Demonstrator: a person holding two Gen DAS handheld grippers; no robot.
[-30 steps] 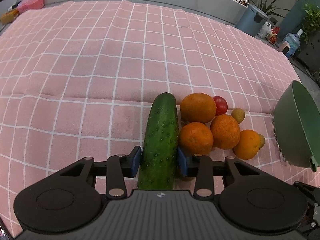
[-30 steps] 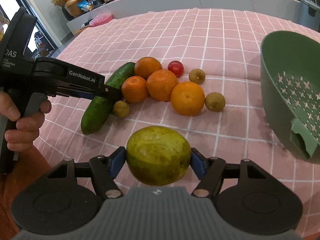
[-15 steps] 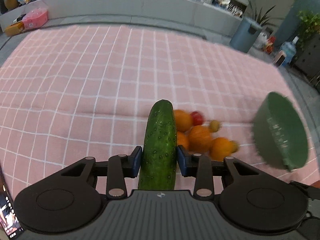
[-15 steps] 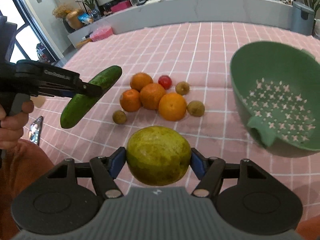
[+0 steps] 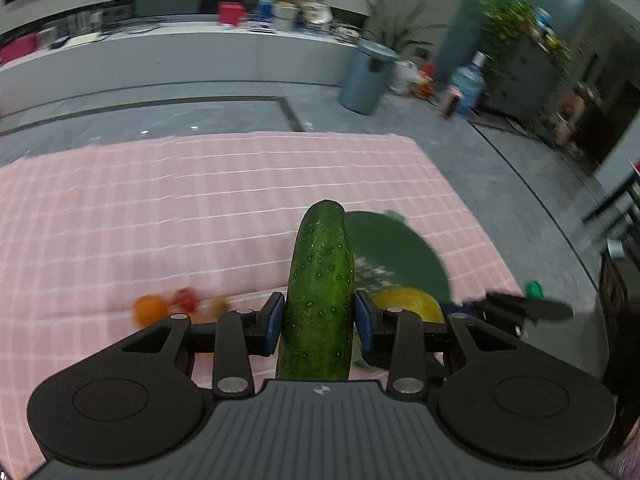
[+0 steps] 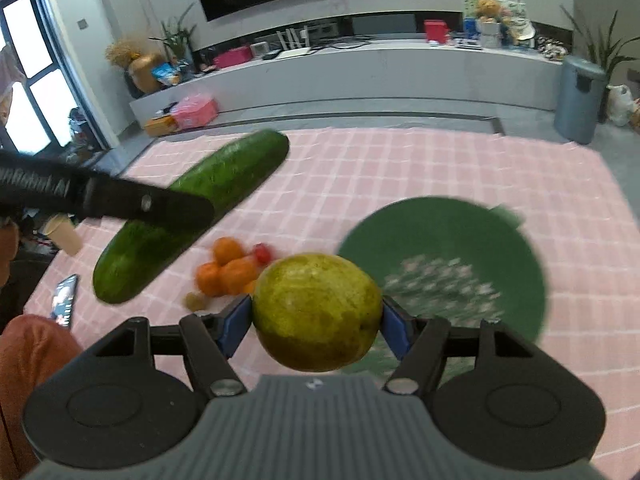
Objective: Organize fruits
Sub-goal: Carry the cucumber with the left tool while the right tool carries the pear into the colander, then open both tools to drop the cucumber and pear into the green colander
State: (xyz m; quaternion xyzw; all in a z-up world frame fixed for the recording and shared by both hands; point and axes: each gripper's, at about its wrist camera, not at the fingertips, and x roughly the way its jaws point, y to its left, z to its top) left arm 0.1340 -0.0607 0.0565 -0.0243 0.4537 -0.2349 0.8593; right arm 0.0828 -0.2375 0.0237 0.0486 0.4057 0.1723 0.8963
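My left gripper (image 5: 319, 318) is shut on a dark green cucumber (image 5: 320, 276) and holds it high above the pink checked cloth (image 5: 160, 208). It also shows in the right wrist view (image 6: 192, 212). My right gripper (image 6: 316, 320) is shut on a large yellow-green round fruit (image 6: 316, 312), held in the air beside the green colander (image 6: 444, 248). That fruit shows in the left wrist view (image 5: 408, 304), in front of the colander (image 5: 392, 248). Several oranges (image 6: 228, 268) and a red tomato (image 6: 262, 253) lie on the cloth below.
A phone (image 6: 64, 300) lies on the cloth at the left edge. A small brownish fruit (image 6: 195, 301) lies by the oranges. A grey bin (image 6: 578, 98) stands on the floor beyond the cloth's far right corner.
Both grippers have risen well above the cloth with their fruit. The left one has swung right, so the colander now lies just behind the cucumber.
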